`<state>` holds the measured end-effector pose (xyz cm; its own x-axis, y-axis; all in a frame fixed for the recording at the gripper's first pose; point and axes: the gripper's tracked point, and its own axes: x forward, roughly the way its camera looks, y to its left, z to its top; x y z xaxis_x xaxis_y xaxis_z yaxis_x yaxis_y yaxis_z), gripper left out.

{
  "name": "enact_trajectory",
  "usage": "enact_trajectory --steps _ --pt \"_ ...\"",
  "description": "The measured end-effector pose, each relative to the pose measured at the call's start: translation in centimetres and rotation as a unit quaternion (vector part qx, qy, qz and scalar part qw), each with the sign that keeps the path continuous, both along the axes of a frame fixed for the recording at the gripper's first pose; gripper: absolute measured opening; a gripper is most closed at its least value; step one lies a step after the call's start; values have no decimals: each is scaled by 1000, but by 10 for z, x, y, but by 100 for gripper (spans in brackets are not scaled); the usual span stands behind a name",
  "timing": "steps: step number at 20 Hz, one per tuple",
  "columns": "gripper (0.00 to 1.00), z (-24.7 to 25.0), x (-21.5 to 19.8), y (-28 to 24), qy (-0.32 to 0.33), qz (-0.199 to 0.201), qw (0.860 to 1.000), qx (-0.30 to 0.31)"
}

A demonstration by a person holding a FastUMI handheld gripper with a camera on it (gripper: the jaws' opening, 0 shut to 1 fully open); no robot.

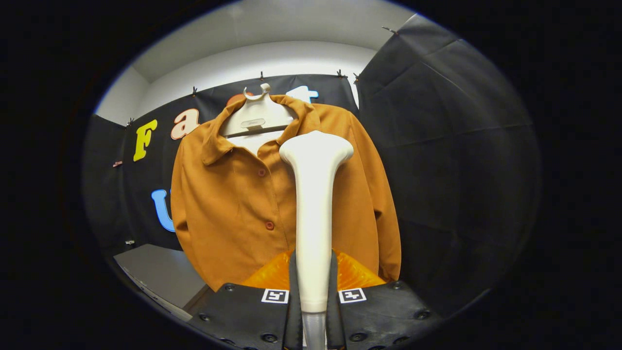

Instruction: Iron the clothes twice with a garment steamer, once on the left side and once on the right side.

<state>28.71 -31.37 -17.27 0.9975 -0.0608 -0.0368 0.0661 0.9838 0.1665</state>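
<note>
Fingers (pixel 293 287) were clamped on both sides of the steamer (pixel 314 209) handle, holding it upright. Steamer head sat up near the shirt (pixel 233 194) collar, in front of the placket, touching or not unclear. Shirt hung buttoned on a hanger (pixel 256 116), beyond the steamer. Grey table (pixel 155 272) lay left of the shirt's hem.

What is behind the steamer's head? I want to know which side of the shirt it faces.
Behind the steamer, gripped in the claw, hangs the orange shirt on its hanger. The head covers part of the collar and panel beside the button row; that fabric is hidden.
</note>
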Motion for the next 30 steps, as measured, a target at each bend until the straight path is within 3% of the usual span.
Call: enact_trajectory --steps 14,30 --pt "23 -116 -35 5 95 8 995 14" --pt "23 -227 -105 15 209 -11 977 31"
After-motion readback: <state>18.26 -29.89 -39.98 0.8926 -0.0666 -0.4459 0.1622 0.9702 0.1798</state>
